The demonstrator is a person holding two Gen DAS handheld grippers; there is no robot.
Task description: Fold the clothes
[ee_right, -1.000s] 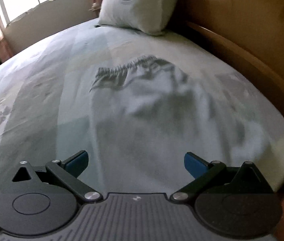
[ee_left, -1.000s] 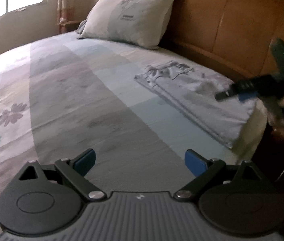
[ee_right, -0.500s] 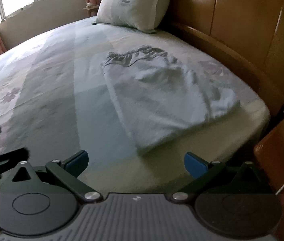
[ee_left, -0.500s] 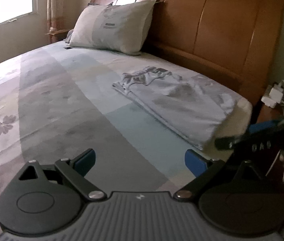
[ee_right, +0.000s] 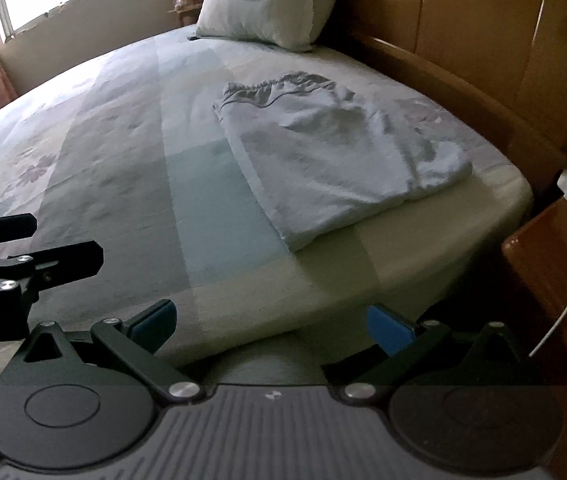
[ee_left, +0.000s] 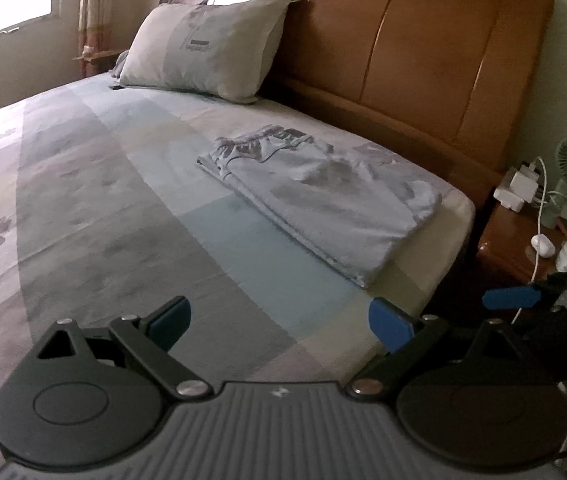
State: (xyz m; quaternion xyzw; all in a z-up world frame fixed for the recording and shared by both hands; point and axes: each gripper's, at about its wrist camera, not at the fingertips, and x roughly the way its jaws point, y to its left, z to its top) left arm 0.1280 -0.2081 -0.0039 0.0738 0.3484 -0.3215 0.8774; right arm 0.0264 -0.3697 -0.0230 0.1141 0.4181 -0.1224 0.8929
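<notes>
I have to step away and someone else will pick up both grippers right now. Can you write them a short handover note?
Left gripper: jaws wide open, empty, held over the near part of the bed.
Right gripper: jaws wide open, empty, at the near edge of the bed, beside the nightstand.
Garment: a light grey piece with an elastic waistband, lying folded flat near the headboard, waistband toward the pillow. Neither gripper touches it.
Done: it looks folded into a compact rectangle.
Left: the corner by the headboard looks rumpled, so tidy it if needed. No other clothes are in view.
</notes>
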